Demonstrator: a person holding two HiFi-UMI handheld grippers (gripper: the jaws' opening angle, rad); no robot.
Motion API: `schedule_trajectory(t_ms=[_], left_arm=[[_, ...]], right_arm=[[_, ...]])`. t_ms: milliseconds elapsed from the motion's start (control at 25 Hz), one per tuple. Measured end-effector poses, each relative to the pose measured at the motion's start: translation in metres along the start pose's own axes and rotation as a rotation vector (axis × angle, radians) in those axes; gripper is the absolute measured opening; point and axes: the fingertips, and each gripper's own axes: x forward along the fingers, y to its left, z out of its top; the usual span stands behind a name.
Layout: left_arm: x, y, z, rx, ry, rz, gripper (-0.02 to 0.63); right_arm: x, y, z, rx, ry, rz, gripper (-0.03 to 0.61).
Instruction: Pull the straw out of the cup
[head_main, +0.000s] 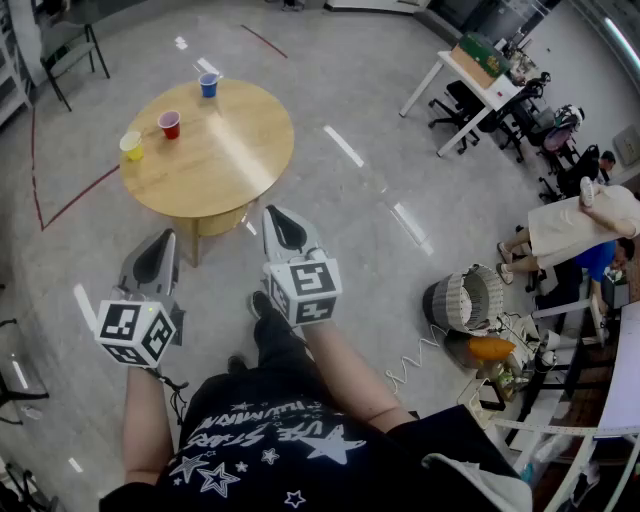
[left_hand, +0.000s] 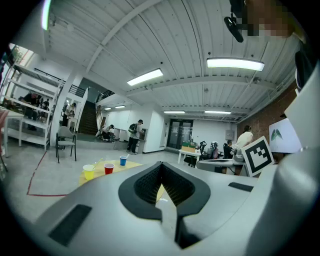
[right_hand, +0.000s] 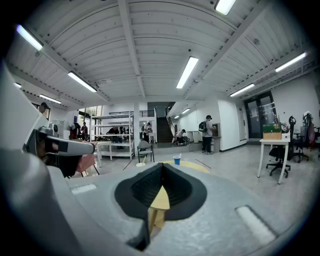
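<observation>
Left gripper view: the left gripper (left_hand: 161, 167) is seen with its jaws pressed together at the tips, and nothing is held between them. The right gripper (right_hand: 161, 167) is shown the same way in the right gripper view, closed and empty. In the head view both are held side by side, well apart from the round wooden table (head_main: 225, 150), off its near edge. Three cups are set along the table's far rim: a blue cup (head_main: 208, 85), a red cup (head_main: 170, 124) and a yellow cup (head_main: 132, 146). A short, pale straw (right_hand: 179, 156) is seen leaning out of the blue cup. A second thin straw is made out in the yellow cup.
</observation>
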Motion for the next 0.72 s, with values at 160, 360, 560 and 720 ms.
schedule_trajectory(t_ms=[160, 360, 560, 720], left_arm=[[-0.005, 0.001, -0.001, 0.0, -0.006, -0.002, 0.005], [-0.016, 0.003, -0.002, -0.007, -0.01, 0.003, 0.005], [-0.026, 0.006, -0.002, -0.021, -0.02, 0.015, 0.005], [-0.033, 0.011, -0.003, -0.029, -0.02, 0.016, 0.005]], right_arm=[[-0.003, 0.005, -0.001, -0.013, -0.001, 0.001, -0.002], [-0.007, 0.015, -0.001, -0.025, 0.0, 0.01, -0.002], [-0.011, 0.023, 0.002, -0.027, -0.027, 0.012, -0.002], [-0.015, 0.023, 0.004, 0.015, -0.057, -0.01, -0.002]])
